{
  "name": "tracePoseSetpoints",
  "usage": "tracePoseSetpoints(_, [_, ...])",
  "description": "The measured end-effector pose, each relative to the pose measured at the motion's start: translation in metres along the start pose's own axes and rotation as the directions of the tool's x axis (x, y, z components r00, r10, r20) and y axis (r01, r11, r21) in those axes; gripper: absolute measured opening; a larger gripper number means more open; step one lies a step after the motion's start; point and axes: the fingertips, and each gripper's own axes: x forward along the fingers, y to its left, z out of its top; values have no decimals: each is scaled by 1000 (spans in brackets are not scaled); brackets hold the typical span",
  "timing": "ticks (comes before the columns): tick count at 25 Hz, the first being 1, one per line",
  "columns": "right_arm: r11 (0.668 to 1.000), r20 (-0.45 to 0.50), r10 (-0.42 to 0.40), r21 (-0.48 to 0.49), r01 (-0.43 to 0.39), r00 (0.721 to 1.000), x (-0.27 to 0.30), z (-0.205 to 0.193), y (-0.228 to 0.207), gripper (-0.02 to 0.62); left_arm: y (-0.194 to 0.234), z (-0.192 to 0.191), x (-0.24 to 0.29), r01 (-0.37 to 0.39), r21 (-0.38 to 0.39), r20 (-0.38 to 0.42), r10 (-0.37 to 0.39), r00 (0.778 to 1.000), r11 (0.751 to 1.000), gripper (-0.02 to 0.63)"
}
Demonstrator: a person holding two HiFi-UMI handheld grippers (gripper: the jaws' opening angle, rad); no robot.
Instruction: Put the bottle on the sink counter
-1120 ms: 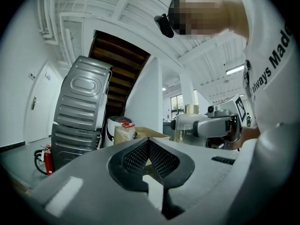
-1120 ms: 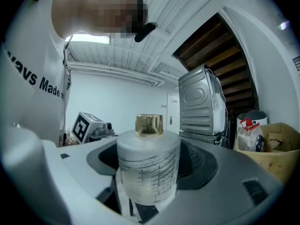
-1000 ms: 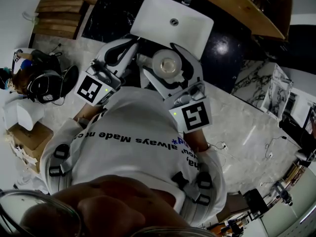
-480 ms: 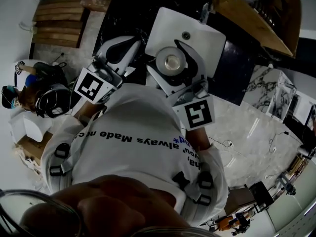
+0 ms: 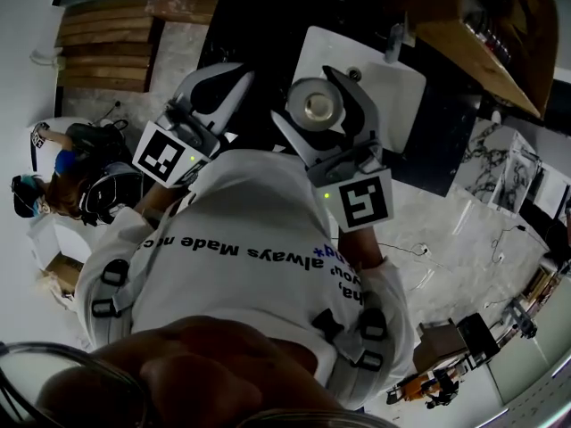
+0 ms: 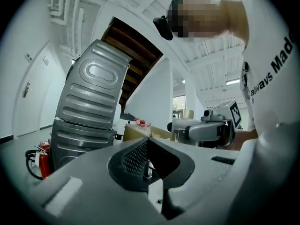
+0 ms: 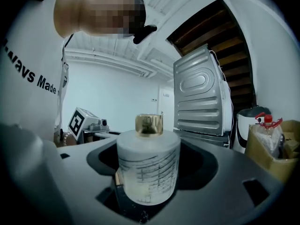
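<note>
A frosted white bottle (image 7: 147,172) with a gold cap (image 7: 149,124) stands upright between the jaws of my right gripper (image 7: 145,198), which is shut on its body. From the head view, the bottle (image 5: 314,104) and right gripper (image 5: 319,114) hang over the left edge of the white sink basin (image 5: 393,92), which is set in a black counter (image 5: 259,20). My left gripper (image 5: 217,86) is held left of the bottle over the dark counter. Its jaws (image 6: 147,161) are shut with nothing between them.
A faucet (image 5: 395,39) rises at the basin's far side, under a wooden shelf (image 5: 473,38). Wooden stairs (image 5: 107,25) are at the upper left, and a seated person (image 5: 62,172) is on the floor at the left. A grey ribbed metal panel (image 6: 91,107) and a cardboard box (image 7: 269,146) show in the gripper views.
The head view has swung, so the sink has slid right in the picture. The held bottle now lies by the basin's left edge instead of before its near edge. Both grippers keep their state.
</note>
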Motion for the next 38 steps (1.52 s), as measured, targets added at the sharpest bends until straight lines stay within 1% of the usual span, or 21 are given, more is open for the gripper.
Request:
tracePoseSetpoints(3, [1000,-9,3,7,-3,1000,10,-2,-2,333,8,1,0,1,-11,-5,-2,1000,1000,2])
tracePoseSetpoints(7, [1000,-19,9,21,-8,1000,19,-4,-5,333,17,-3,-1,-5,-4,-3,5,1000,1000,2])
tracePoseSetpoints(11, [1000,-28,23,20,-23,999,23,-10,-9,333,17,-5,5,-9,-40,-23,8,1000,999,2])
tracePoseSetpoints(13, [999,-34,33,18,-33,999,24,-14,-15,333,15,-4,12,-3,-55,-13,2,1000,998,2])
tracePoseSetpoints(16, [999,-34,46,21,-45,998,22,-18,-23,333,8,3,23,4,-33,-2,-4,1000,999,2])
tracePoseSetpoints(21, [996,-41,92,5,-91,995,23,-24,-35,333,-6,16,35,31,-13,15,-30,999,999,5])
tracePoseSetpoints(23, [995,-41,101,2,-101,994,29,-31,-38,333,-9,15,38,57,-17,20,-56,998,998,50])
tracePoseSetpoints(25, [994,-37,106,-12,-107,994,35,-38,-43,333,-12,10,46,93,-2,6,-93,996,996,106])
tracePoseSetpoints(28, [993,-37,117,-11,-117,992,43,-51,-51,333,-13,-2,60,121,14,-31,-120,992,993,117])
tracePoseSetpoints(32, [994,-59,108,-27,-110,992,57,-70,-58,333,-8,-6,64,152,19,-38,-151,988,988,126])
tracePoseSetpoints(35, [995,-66,99,-12,-100,993,66,-84,-64,333,-11,-18,70,192,23,-65,-190,980,981,137])
tracePoseSetpoints(38, [995,-71,90,-23,-92,993,79,-96,-64,333,-5,-32,76,202,53,-99,-196,976,978,146])
